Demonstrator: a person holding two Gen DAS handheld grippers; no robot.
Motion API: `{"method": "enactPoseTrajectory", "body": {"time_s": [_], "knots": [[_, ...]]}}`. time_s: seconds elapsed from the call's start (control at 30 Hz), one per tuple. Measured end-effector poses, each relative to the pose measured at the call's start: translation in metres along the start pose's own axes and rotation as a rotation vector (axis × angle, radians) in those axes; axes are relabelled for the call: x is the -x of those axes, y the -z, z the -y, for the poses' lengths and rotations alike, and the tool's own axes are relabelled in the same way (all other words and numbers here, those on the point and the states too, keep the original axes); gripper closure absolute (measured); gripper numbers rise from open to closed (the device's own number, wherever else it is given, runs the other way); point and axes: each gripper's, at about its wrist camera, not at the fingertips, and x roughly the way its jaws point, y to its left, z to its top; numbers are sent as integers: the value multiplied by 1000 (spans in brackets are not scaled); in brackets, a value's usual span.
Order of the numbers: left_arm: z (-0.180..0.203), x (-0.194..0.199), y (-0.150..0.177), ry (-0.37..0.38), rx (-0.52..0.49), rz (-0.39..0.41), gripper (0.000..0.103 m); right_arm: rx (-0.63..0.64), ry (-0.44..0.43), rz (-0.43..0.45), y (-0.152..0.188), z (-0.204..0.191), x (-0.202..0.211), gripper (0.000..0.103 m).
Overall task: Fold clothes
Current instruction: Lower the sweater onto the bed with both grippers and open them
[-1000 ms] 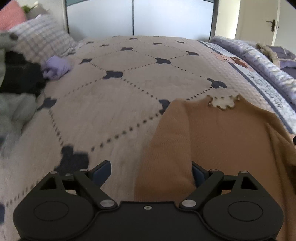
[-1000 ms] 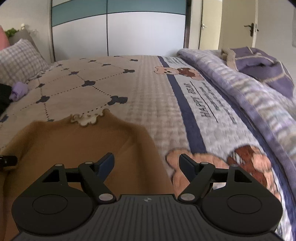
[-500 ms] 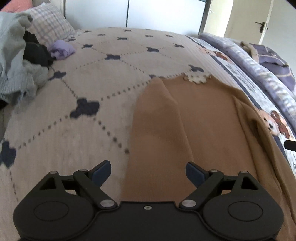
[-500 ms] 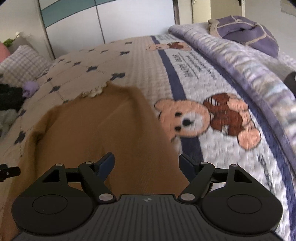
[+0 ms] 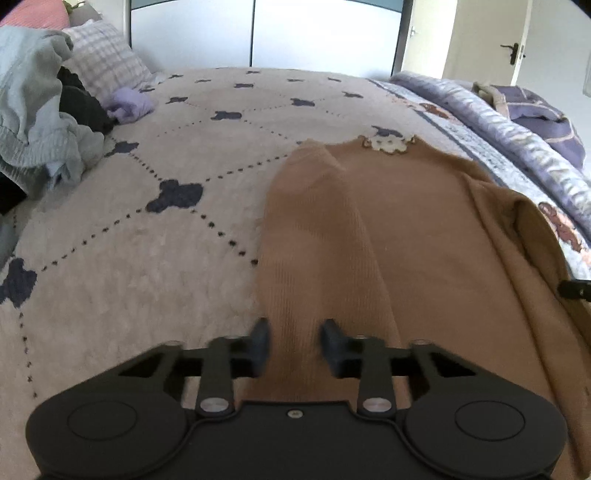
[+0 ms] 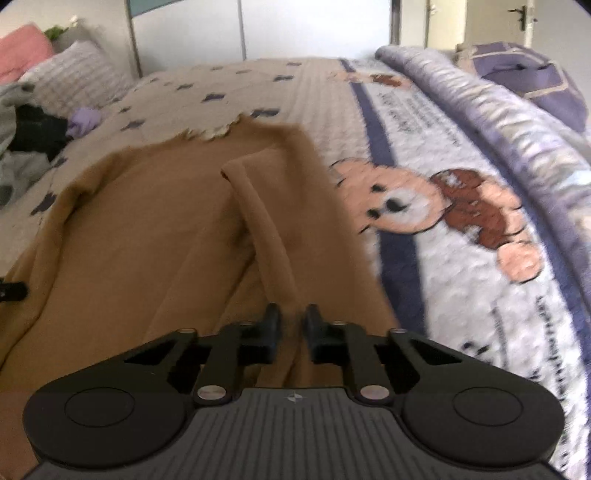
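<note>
Left gripper [image 5: 294, 345]: just closed in from wide, now pinched on a fold of the brown sweater [image 5: 406, 229] at its near hem, cloth bunched between the pads.
Right gripper [image 6: 291, 328]: likewise just closed, clamped on a narrow ridge of the same sweater at the near edge, nothing else between the fingers.
Step in hand: bottom hem gripped at two corners, likely the start of a lengthwise fold up toward the collar.
Next move: probably calls for lifting both corners together and level, carrying them over the body toward the neckline, keeping the hem taut so the knit does not sag in the middle.
Sweater: spread on the bedspread [image 5: 155, 236], hem nearest, scalloped white collar [image 5: 388, 144] farthest; a raised tubular crease [image 6: 266, 221], perhaps a sleeve folded in, running up from the right grip; looser folds along the right side.
In the way: bedspread bare on both flanks and just beyond the collar, nothing lying on the fold path; the crease likely to fold in crooked unless smoothed.
Farther left: heap of grey and black clothes [image 5: 44, 122] and a small lilac item [image 5: 129, 105], well apart from the sweater, beside a checked pillow [image 5: 107, 70].
Farther right: purple blanket [image 6: 491, 107] along the bed's edge, a folded purple item [image 6: 532, 70] on it.
Beyond: wardrobe doors [image 5: 321, 33], a room door [image 5: 517, 40].
</note>
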Motion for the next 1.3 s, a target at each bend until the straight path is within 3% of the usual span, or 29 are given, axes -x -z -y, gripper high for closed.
{"method": "enactPoseTrajectory", "body": {"time_s": [0.13, 0.2, 0.33, 0.47, 0.6, 0.67, 0.73, 0.8, 0.83, 0.87, 0.97, 1.1, 1.3], "knots": [[-6, 5, -9, -30, -11, 17, 96, 38, 187, 86, -8, 16, 14, 92], [-12, 5, -14, -72, -10, 33, 102, 18, 234, 106, -13, 29, 18, 95], [-34, 4, -28, -164, 18, 67, 102, 15, 322, 133, -22, 53, 21, 96], [-54, 0, -42, -287, 21, 102, 102, -35, 366, 153, -30, 77, 21, 96], [-71, -10, -49, -339, 28, 110, 101, -70, 388, 142, -27, 88, 8, 94], [-75, -14, -50, -345, 27, 106, 97, -88, 362, 125, -23, 91, 2, 89], [-78, -15, -48, -321, 52, 86, 90, -118, 313, 102, -21, 90, 0, 69], [-77, -11, -43, -280, 73, 81, 65, -115, 271, 109, -19, 84, 7, 52], [-76, -6, -40, -258, 78, 85, 45, -100, 258, 119, -18, 79, 12, 43], [-74, -1, -37, -240, 79, 95, 35, -81, 247, 125, -17, 74, 18, 40], [-66, 16, -24, -188, 85, 90, 26, -28, 191, 123, -13, 56, 35, 36], [-58, 40, -6, -59, 121, 49, 20, 45, 96, 107, -3, 28, 68, 32], [-37, 84, 40, 72, 165, 73, 11, 174, 8, 120, 27, -18, 124, 31]]}}
